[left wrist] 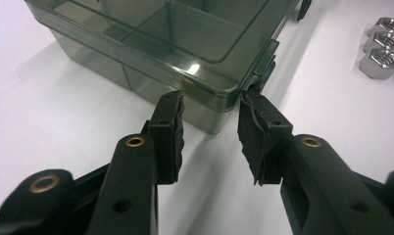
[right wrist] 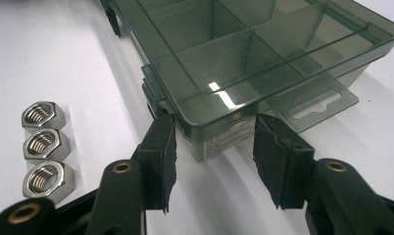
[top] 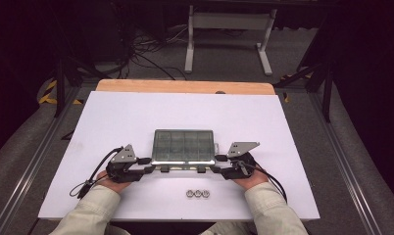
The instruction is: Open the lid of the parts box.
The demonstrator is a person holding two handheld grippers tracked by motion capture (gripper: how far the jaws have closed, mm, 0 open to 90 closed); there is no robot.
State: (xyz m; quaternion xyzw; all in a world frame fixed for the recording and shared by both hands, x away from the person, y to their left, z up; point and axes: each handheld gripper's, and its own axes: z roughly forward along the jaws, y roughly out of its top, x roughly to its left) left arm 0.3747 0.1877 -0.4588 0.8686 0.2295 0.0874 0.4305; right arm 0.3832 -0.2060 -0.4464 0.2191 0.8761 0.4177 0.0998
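A smoky clear compartment box (top: 184, 144) lies shut on the white table (top: 111, 122), with its black latches toward the person. My left gripper (top: 156, 169) straddles its near left corner. In the left gripper view the box corner (left wrist: 219, 98) sits between the pads (left wrist: 168, 127) of my left gripper (left wrist: 212, 98), and both tips touch its walls. My right gripper (top: 218, 169) takes the near right corner the same way. In the right gripper view my right gripper (right wrist: 212, 120) has its pads (right wrist: 271, 156) against the box (right wrist: 244, 58), beside the hang tab.
Three steel hex nuts (top: 197, 194) lie in a row near the table's front edge, between the two hands; they show as nuts (left wrist: 383, 46) and nuts (right wrist: 43, 147) in the gripper views. A wooden strip (top: 185, 86) borders the far edge. Cables trail from both grippers.
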